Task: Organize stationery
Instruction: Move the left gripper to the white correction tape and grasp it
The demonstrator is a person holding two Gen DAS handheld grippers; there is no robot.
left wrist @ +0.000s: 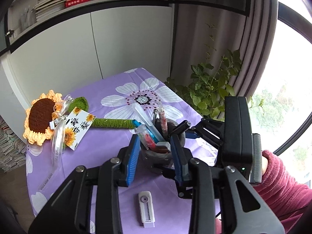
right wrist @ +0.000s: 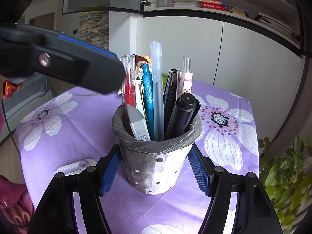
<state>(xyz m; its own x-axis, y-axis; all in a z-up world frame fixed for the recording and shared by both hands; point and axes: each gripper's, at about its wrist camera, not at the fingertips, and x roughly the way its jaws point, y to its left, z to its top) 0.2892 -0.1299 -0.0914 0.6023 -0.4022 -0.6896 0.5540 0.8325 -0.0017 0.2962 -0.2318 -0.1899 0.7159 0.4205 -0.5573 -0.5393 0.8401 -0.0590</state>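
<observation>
Right wrist view: right gripper clamps the pen cup steady.
Left gripper, jaws part-open and empty, hovers above; the correction tape on the cloth likely goes in next.

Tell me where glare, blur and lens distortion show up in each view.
Left wrist view: the window is blown out white, shelf edges bow from fisheye, corners vignette dark. Right wrist view: the left gripper looms soft and blurred near the lens, the pen cup is sharp, cabinet lines curve.
</observation>
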